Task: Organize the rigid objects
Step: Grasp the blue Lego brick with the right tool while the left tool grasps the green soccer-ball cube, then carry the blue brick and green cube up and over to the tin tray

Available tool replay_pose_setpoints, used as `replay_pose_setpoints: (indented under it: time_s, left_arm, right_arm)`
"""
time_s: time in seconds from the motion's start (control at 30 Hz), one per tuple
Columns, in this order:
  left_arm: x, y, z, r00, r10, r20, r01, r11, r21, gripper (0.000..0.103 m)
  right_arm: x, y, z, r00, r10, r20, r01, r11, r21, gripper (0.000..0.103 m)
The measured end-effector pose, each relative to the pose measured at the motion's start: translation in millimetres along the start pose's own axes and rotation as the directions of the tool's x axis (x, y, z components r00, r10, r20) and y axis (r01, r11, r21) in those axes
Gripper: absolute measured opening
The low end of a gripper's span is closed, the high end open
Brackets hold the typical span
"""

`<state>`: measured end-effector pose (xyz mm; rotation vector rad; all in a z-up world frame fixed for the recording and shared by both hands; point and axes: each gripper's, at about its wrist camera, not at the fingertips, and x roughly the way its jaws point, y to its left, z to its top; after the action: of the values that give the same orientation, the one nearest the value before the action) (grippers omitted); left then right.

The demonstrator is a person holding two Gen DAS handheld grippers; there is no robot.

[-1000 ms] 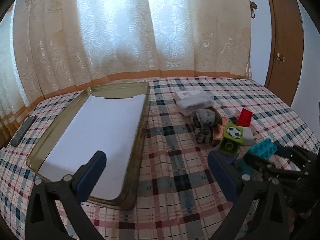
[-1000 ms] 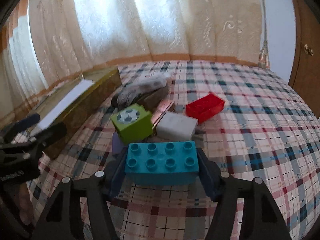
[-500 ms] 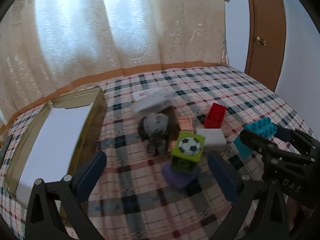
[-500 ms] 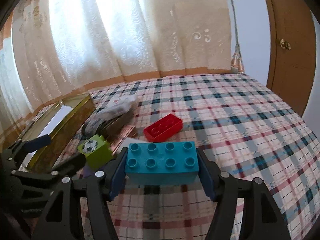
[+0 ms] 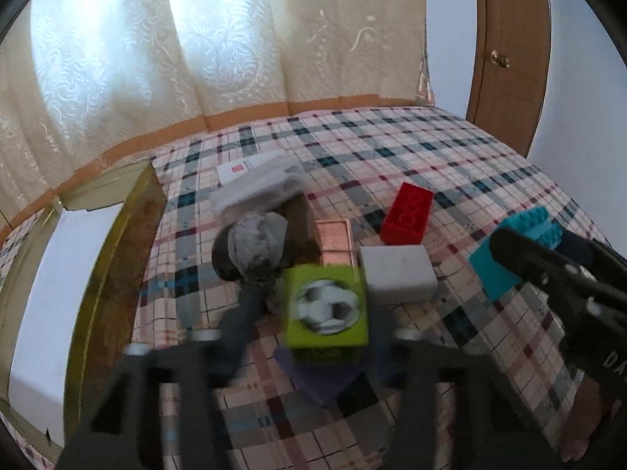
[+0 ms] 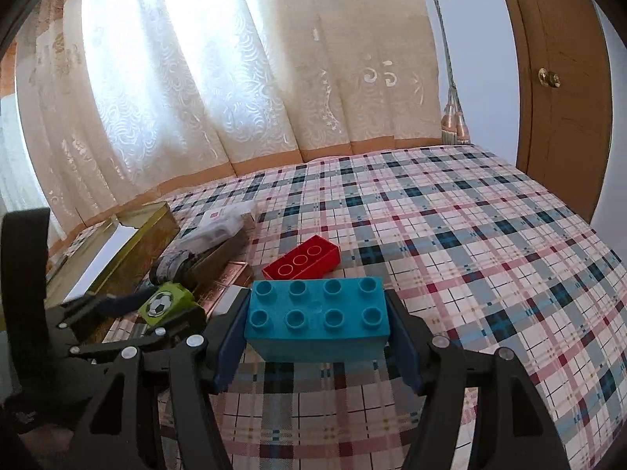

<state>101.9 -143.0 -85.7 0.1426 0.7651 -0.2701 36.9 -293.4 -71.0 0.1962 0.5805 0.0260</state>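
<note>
A green cube [image 5: 325, 313] with a football print sits on a purple piece [image 5: 325, 384] in a pile on the plaid bed. My left gripper [image 5: 313, 307] is over it, blurred. Its jaws are closing, with the cube between them and the pads at its two sides. The right wrist view shows the same grip on the cube [image 6: 164, 303]. My right gripper [image 6: 317, 317] is shut on a teal studded brick [image 6: 317, 305] and holds it above the cover. From the left wrist view the brick [image 5: 521, 235] hangs at the right.
A red brick [image 5: 407, 215], a white block [image 5: 397, 274], a copper-pink box [image 5: 335, 243], a grey plush toy [image 5: 254, 243] and a white packet [image 5: 258, 184] crowd the cube. A gold tin [image 5: 117, 266] with a white lining lies at the left. A wooden door [image 6: 564, 78] stands at the right.
My left gripper swung right from the tin to the pile, and its wide jaws came in around the green cube. My right gripper drifted a little with the teal brick still held.
</note>
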Motion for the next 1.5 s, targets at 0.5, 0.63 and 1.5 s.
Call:
replay_pose_setpoints:
  time_s: [0.5, 0.63, 1.5]
  left_arm:
    - [-36, 29, -11, 0.985, 0.055, 0.162, -0.052, 0.998, -0.028, 0.030]
    - [-49, 44, -16, 0.971, 0.100, 0.219, -0.088, 0.994, -0.062, 0.030]
    - [-91, 111, -47, 0.905, 0.274, 0.327, -0.205, 0.952, -0.229, 0.030]
  right_arm:
    - [5, 21, 7, 0.998, 0.023, 0.053, -0.021, 0.999, -0.033, 0.067]
    - [6, 31, 9, 0.997, 0.034, 0.071, -0.030, 0.998, -0.049, 0.067]
    - [13, 97, 13, 0.981, 0.100, 0.169, -0.074, 0.985, -0.156, 0.067]
